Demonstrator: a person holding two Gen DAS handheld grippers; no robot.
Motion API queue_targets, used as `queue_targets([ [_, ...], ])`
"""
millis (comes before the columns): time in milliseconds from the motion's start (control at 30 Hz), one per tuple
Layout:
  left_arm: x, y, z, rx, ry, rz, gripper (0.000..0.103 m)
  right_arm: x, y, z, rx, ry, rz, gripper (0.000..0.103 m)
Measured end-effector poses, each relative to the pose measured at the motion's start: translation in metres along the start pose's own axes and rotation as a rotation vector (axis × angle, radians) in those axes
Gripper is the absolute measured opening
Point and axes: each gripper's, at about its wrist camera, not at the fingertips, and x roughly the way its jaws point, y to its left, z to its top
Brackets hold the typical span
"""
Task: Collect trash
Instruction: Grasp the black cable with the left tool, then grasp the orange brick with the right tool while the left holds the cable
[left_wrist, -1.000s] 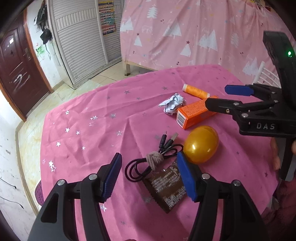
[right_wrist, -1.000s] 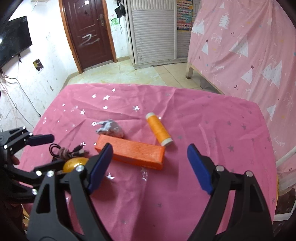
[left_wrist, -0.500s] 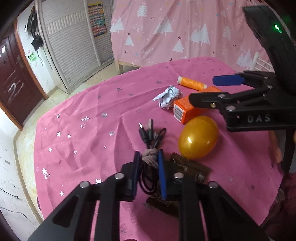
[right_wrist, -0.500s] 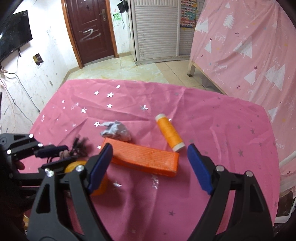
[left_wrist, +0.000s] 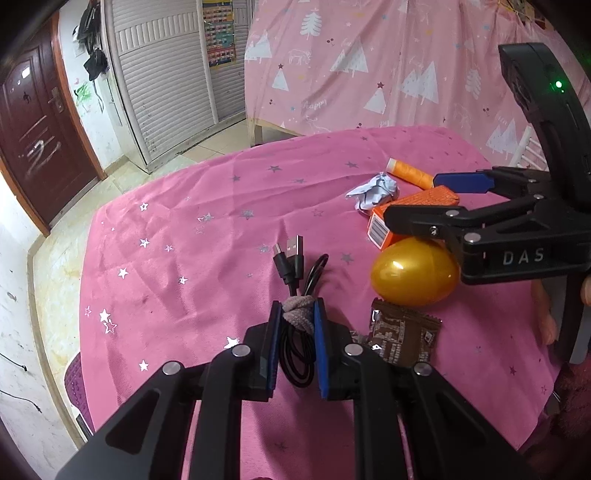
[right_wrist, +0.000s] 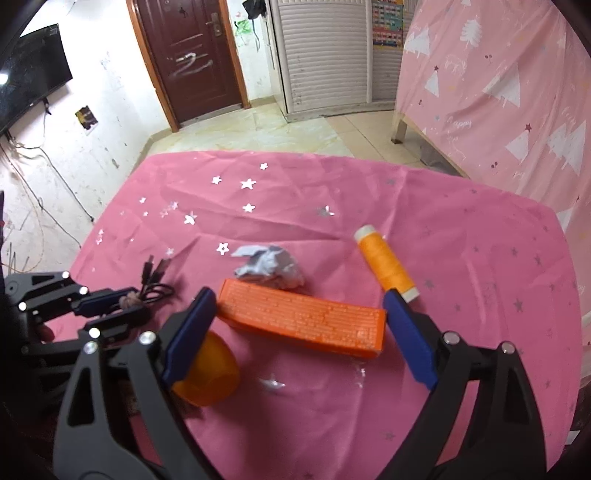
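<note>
My left gripper (left_wrist: 297, 321) is shut on a coiled black USB cable (left_wrist: 295, 354) tied with a brownish band, low on the pink tablecloth. A brown snack wrapper (left_wrist: 402, 341) lies flat just right of it, below a golden plastic egg (left_wrist: 413, 275). My right gripper (right_wrist: 299, 301) hangs over the orange box (right_wrist: 303, 317), and its jaws are opening; the box lies lengthwise between the blue pads, which do not press on it. A crumpled grey-white paper (right_wrist: 271, 267) sits just beyond the box.
An orange thread spool (right_wrist: 386, 262) lies right of the paper, near the right pad. The golden egg (right_wrist: 207, 373) sits under the right gripper's left finger. The pink star-print tablecloth (right_wrist: 332, 192) is bare towards the far edge. A pink curtain, shutter doors and a brown door stand behind.
My left gripper has closed on the cable bundle. The right gripper has come down closer over the orange box and its jaws stand wider.
</note>
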Motion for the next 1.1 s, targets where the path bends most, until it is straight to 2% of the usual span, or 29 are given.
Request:
queue_targets([
  [100,0.0,0.002,-0.001,-0.002,-0.003,-0.007,0.011,-0.001,0.002,0.001,0.015,0.01,0.05,0.09],
  [267,0.0,0.001,-0.002,0.001,-0.007,-0.005,0.011,0.005,0.007,0.001,0.003,0.025,0.023,0.09],
  [533,-0.001,-0.002,-0.005,0.0,-0.015,0.009,0.011,0.014,0.009,0.001,0.034,0.034,0.057,0.092],
  [600,-0.002,-0.002,-0.005,-0.004,-0.014,0.008,0.011,0.011,0.013,0.0,0.023,0.021,0.07,0.083],
  [667,-0.003,-0.003,-0.005,-0.01,-0.012,0.006,0.011,0.004,0.016,0.0,0.011,-0.011,0.045,0.076],
  [700,-0.003,-0.002,-0.006,-0.012,-0.011,0.004,0.011,-0.001,0.017,0.001,0.008,-0.027,0.04,0.069],
  [767,-0.004,-0.001,-0.006,-0.018,-0.009,0.003,0.011,-0.006,0.014,0.003,0.01,-0.036,0.045,0.044],
  [833,-0.006,-0.001,-0.006,-0.024,-0.008,0.005,0.011,-0.01,0.011,0.003,0.005,-0.047,0.03,0.034],
  [1100,-0.014,-0.004,0.0,-0.029,-0.015,0.018,0.011,-0.027,0.002,-0.003,0.0,-0.094,0.039,0.03],
])
